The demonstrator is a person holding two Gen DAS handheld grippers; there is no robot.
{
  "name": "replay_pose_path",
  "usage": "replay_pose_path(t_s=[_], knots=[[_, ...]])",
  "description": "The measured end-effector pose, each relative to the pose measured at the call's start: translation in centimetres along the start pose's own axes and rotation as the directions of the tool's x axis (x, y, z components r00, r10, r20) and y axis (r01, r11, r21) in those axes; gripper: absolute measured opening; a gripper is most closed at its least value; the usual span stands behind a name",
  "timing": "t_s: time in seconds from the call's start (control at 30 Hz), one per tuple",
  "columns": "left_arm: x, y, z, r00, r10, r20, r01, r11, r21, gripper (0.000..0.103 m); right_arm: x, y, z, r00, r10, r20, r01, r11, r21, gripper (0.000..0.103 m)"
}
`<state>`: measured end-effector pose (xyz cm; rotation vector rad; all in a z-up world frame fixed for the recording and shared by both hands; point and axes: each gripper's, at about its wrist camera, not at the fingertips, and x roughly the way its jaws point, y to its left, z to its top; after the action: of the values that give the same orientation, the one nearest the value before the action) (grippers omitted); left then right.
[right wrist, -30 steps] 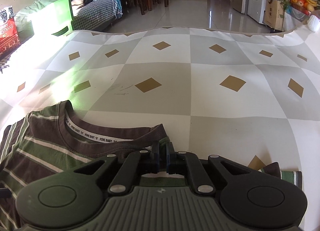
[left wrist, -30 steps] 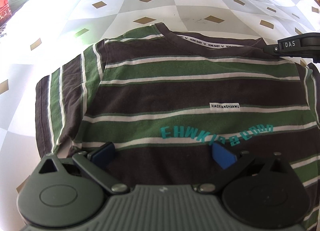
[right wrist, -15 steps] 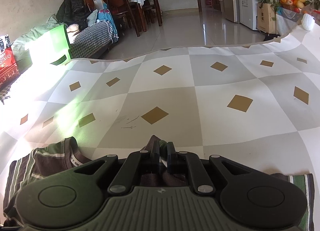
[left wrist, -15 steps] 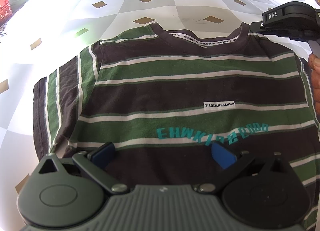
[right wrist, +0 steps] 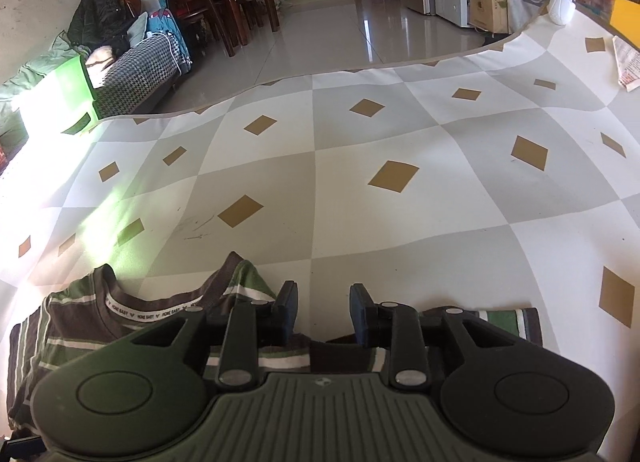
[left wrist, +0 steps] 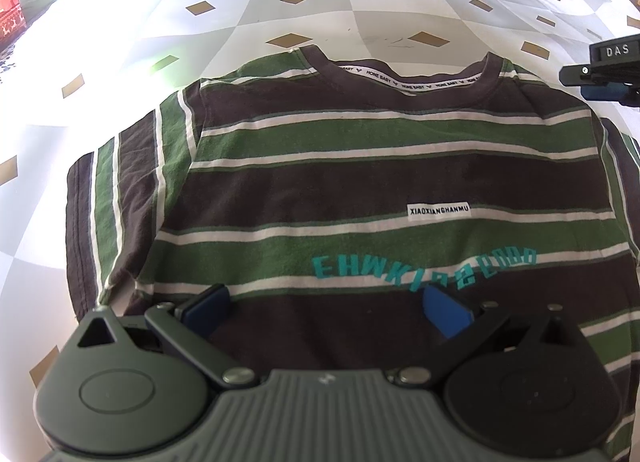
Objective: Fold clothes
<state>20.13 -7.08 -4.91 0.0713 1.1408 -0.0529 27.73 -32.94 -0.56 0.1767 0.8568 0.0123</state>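
- The right gripper (right wrist: 322, 312) was pinched on the shirt's shoulder by the collar a moment ago; now its jaws are opening, and nothing is between them but bare cloth-covered surface showing through the gap.
- In the left wrist view that right gripper (left wrist: 604, 87) has pulled off to the side and hangs just beside the shirt's far right shoulder, no longer touching it.
- The shoulder it tugged outward now lies flat, so the collar (left wrist: 412, 79) reads as an even curve and both shoulders look squared off.
- The left gripper (left wrist: 326, 308) has not budged: it is spread wide over the lower chest of the shirt, its blue pads (left wrist: 206, 304) resting on or just above the fabric, gripping nothing.
- My reading: that was the last bit of smoothing, and the shirt is now laid out ready for a first fold; no fold has been made yet.
- The shirt (left wrist: 360, 189) lies face up in the middle of the checked surface (left wrist: 360, 9), collar pointing away from the person.
- It is striped in dark brown and green with thin white lines, has a small white label on the chest and teal lettering beneath it.
- The left sleeve (left wrist: 104, 197) is spread flat to the side; the right sleeve end (right wrist: 508, 320) peeks out past the right gripper.
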Motion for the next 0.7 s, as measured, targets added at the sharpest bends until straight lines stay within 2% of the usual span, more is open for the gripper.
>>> replay_pose_path(t_s=[0.13, 0.27, 0.4, 0.47, 0.53, 0.63, 0.7], knots=[[0.0, 0.0, 0.0, 1.000, 0.003, 0.002, -0.003, 1.000, -0.003, 0.103, -0.6, -1.9, -0.3, 0.999, -0.002, -0.047, 0.005, 0.998, 0.064, 0.028], [0.0, -0.1, 0.0, 1.000, 0.004, 0.004, -0.004, 1.000, -0.006, 0.103, -0.7, -3.6, -0.6, 0.996, 0.034, -0.078, -0.023, 0.990, 0.141, 0.028], [0.0, -0.2, 0.0, 1.000, 0.004, 0.007, -0.004, 1.000, -0.007, 0.103, -0.8, -3.5, -0.6, 0.998, 0.020, -0.065, -0.012, 0.993, 0.121, 0.028], [0.1, -0.2, 0.0, 1.000, 0.004, 0.007, -0.003, 1.000, -0.007, 0.103, -1.1, -3.3, -0.1, 0.998, 0.040, -0.047, -0.034, 0.992, 0.121, 0.028], [0.1, -0.2, 0.0, 1.000, 0.004, 0.008, -0.004, 1.000, -0.007, 0.103, -1.0, -3.1, 0.1, 0.998, 0.051, -0.041, -0.046, 0.992, 0.115, 0.033], [0.0, -0.2, 0.0, 1.000, 0.003, 0.009, -0.003, 1.000, -0.006, 0.103, -0.3, -2.4, 0.1, 0.999, -0.010, -0.043, 0.013, 0.998, 0.058, 0.036], [0.0, -0.2, 0.0, 1.000, 0.002, 0.010, -0.002, 1.000, -0.005, 0.103, 0.3, -1.9, 0.0, 0.998, -0.021, -0.053, 0.021, 1.000, 0.013, 0.036]])
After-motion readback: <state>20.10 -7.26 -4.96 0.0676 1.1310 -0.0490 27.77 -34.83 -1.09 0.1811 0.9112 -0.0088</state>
